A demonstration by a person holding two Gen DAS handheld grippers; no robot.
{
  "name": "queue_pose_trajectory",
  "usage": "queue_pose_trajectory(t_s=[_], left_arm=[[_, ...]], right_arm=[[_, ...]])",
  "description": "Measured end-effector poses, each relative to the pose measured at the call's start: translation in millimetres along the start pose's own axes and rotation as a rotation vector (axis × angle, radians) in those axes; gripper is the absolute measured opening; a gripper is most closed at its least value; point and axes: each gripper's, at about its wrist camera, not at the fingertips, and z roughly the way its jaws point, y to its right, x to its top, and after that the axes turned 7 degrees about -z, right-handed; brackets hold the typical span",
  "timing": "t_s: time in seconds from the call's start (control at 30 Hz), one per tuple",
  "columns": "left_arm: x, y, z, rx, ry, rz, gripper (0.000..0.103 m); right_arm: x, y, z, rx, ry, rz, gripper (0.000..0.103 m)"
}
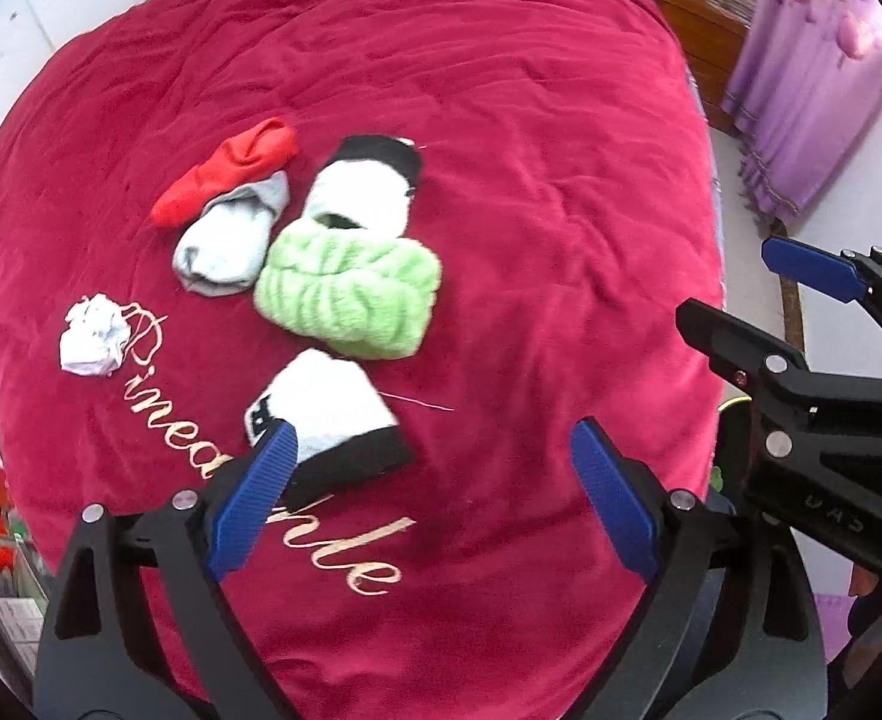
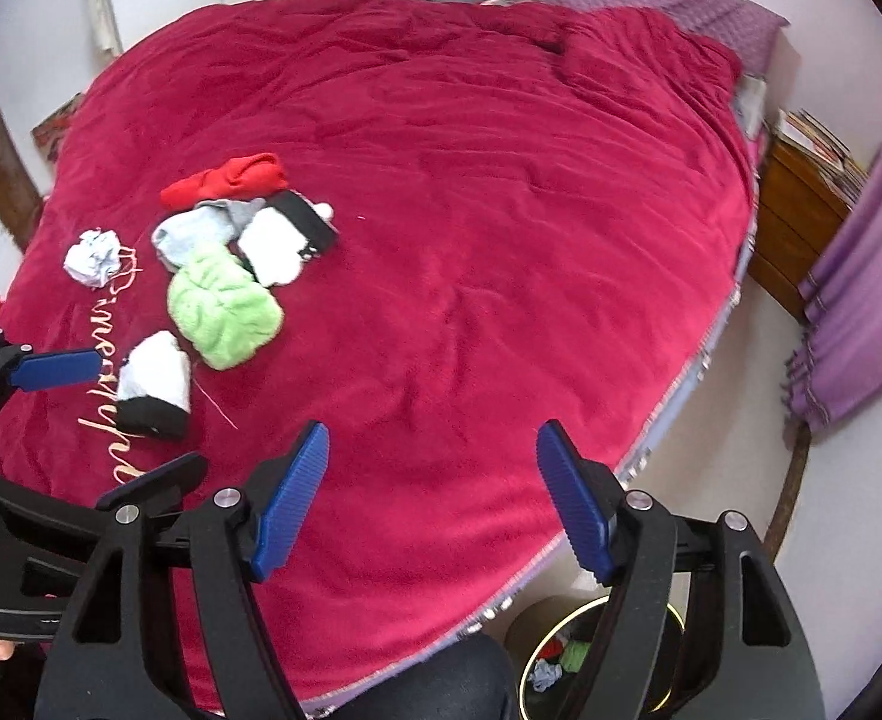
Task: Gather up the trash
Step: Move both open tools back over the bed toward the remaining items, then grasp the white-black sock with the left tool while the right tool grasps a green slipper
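A crumpled white paper ball (image 1: 93,337) lies on the red bedspread (image 1: 501,150), left of a pile of socks; it also shows in the right wrist view (image 2: 93,256). My left gripper (image 1: 435,498) is open and empty, hovering above a white-and-black sock (image 1: 327,408). My right gripper (image 2: 432,498) is open and empty over the bedspread (image 2: 471,210) near the bed's right edge. A bin (image 2: 546,666) with scraps inside stands on the floor below it. The right gripper also shows in the left wrist view (image 1: 747,306).
A red sock (image 1: 231,168), a grey sock (image 1: 231,234), a fuzzy green sock (image 1: 351,294) and another white-and-black sock (image 1: 369,180) lie together. A wooden nightstand (image 2: 795,204) and purple curtain (image 2: 861,300) stand to the right.
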Motion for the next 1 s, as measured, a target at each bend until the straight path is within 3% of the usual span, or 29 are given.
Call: queue_pose_trajectory(t_s=[0.7,0.73,0.77,0.8,0.9,1.0], left_arm=[[5,-51,51,0.043,-0.064,-0.137,0.097],[4,-54,56,0.053,-0.063,-0.136,0.095],[4,-58,61,0.054,-0.074,-0.137,0.066],[3,-65,68,0.018,-0.111,-0.155,0.052],[1,-79,69,-0.015,-0.113,-0.182,0.045],[-1,-86,65,-0.022,-0.109,-0.198,0.044]], right_arm=[[37,-29,37,0.125,-0.009,-0.144,0.075],[39,-31,39,0.135,-0.011,-0.152,0.076],[41,-34,41,0.143,-0.012,-0.160,0.077],[45,-39,43,0.159,-0.015,-0.178,0.079],[54,-55,52,0.204,-0.018,-0.229,0.082],[63,-70,67,0.228,-0.040,-0.268,0.082]])
